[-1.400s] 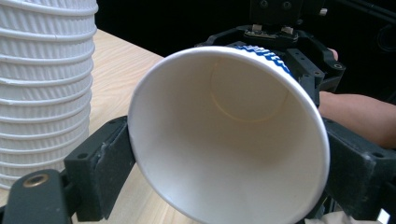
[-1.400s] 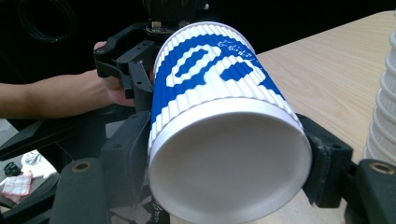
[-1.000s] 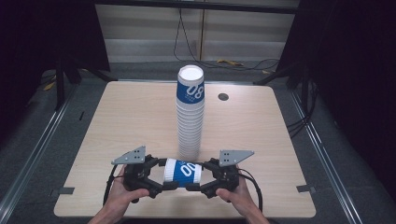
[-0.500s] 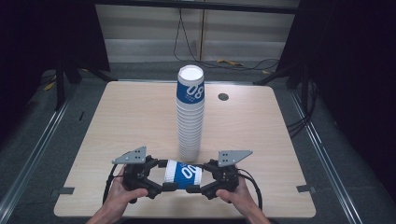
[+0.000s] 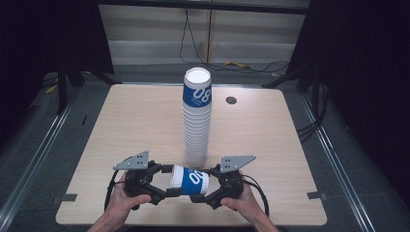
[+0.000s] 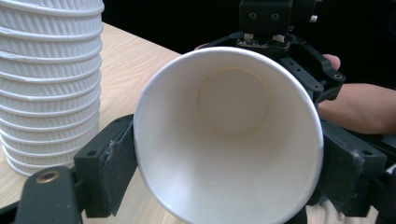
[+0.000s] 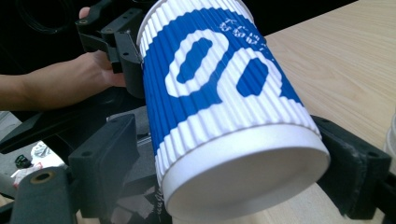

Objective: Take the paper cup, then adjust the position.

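- We hold one blue-and-white paper cup (image 5: 189, 180) sideways at the table's (image 5: 270, 145) six o'clock edge, empty inside.
- Our left gripper (image 5: 162, 186) clamps its rim end; our right gripper (image 5: 203, 193) clamps its base.
- It looks light and crushable, so we grip gently.
- At twelve o'clock of it stands a tall cup stack (image 5: 197, 121).
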`<act>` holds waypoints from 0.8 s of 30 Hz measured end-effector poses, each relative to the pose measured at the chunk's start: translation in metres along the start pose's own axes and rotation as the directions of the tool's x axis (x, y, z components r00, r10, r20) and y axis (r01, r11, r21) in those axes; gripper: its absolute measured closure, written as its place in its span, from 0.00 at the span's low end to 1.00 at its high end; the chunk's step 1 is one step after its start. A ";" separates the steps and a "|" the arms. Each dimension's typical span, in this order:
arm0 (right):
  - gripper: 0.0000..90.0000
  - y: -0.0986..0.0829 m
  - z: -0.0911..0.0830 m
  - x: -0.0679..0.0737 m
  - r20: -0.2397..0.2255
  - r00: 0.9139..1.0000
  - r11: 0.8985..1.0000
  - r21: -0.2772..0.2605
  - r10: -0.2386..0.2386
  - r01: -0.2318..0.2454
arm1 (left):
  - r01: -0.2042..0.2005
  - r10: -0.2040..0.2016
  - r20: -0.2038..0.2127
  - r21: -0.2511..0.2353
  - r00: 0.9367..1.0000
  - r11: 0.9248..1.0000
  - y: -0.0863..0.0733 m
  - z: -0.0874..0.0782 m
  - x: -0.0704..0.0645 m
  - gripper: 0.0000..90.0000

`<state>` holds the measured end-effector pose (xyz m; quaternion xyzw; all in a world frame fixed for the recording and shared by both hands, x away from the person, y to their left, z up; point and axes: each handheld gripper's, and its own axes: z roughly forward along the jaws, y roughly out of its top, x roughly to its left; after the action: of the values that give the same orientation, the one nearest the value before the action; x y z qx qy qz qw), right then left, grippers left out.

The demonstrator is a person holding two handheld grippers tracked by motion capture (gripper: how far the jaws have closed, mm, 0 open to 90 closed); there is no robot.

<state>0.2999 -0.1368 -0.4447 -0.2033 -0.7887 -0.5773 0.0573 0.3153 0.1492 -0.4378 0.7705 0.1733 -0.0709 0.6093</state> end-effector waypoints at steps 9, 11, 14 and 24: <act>0.15 -0.004 0.001 -0.001 0.009 1.000 0.999 0.051 0.002 -0.002 | -0.007 0.007 -0.015 -0.001 1.000 1.000 0.002 -0.005 -0.001 0.18; 0.15 -0.004 0.000 -0.002 0.013 1.000 0.998 0.060 0.002 -0.002 | -0.008 0.008 -0.024 0.006 1.000 1.000 0.003 -0.007 -0.001 0.18; 0.15 -0.006 -0.002 -0.003 0.029 1.000 0.998 0.066 0.002 -0.004 | -0.011 0.011 -0.046 0.007 0.999 1.000 0.005 -0.009 0.000 0.18; 0.15 -0.013 -0.015 -0.011 0.083 0.996 0.995 0.090 0.024 -0.032 | -0.019 0.027 -0.187 0.044 0.982 0.999 0.007 -0.022 0.006 0.18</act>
<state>0.3029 -0.1573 -0.4550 -0.2352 -0.8129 -0.5311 0.0422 0.3212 0.1699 -0.4281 0.7883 0.2194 0.0056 0.5747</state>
